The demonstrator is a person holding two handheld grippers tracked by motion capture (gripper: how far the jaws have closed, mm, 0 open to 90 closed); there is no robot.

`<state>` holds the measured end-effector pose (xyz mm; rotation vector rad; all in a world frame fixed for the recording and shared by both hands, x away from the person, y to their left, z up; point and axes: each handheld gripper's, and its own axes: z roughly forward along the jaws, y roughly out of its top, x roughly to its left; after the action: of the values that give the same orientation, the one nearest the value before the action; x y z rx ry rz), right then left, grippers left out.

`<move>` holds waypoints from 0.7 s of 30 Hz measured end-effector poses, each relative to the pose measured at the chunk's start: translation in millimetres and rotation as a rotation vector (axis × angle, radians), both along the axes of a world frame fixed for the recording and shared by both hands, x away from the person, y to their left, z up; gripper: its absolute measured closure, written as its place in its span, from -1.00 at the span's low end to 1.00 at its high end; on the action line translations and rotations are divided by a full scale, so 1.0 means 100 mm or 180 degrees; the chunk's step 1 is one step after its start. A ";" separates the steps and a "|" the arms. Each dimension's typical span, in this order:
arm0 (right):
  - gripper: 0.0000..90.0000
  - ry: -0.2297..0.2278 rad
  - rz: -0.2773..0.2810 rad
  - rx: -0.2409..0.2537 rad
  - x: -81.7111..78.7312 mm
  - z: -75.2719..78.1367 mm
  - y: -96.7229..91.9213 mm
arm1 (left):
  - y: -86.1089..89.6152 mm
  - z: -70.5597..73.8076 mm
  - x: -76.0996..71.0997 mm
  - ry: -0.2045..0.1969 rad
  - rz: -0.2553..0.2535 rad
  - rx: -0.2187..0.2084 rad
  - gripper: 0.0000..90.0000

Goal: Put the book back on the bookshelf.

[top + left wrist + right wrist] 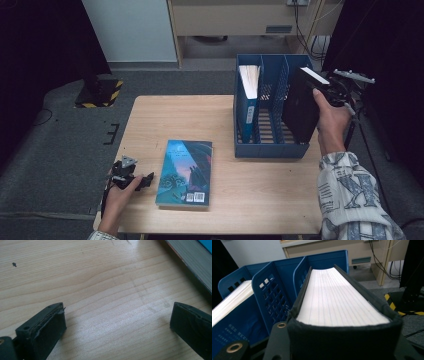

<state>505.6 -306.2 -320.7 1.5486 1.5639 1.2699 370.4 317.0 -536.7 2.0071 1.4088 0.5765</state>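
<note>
Our right tongs [324,89] clamp the black book [300,105] upright over the blue file rack's [270,150] rightmost slot. Our left tongs [117,322] gape empty on the worktop [150,115], beside the blue paperback [185,172].

The table [225,200] is evenly lit from above, while the surroundings are left dark. Soft shadows are cast beneath the jaws in the left gripper view. The nearest parts are blurred in both gripper views.
</note>
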 end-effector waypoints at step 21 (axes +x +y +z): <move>0.17 0.0182 -0.0127 0.0016 0.37 -0.42 0.12 | 0.00 0.00 0.00 -0.0001 -0.0018 0.0003 -1.00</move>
<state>542.4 -294.5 -362.5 1.6242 1.5582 1.2185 370.6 316.6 -536.7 2.0111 1.4025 0.5749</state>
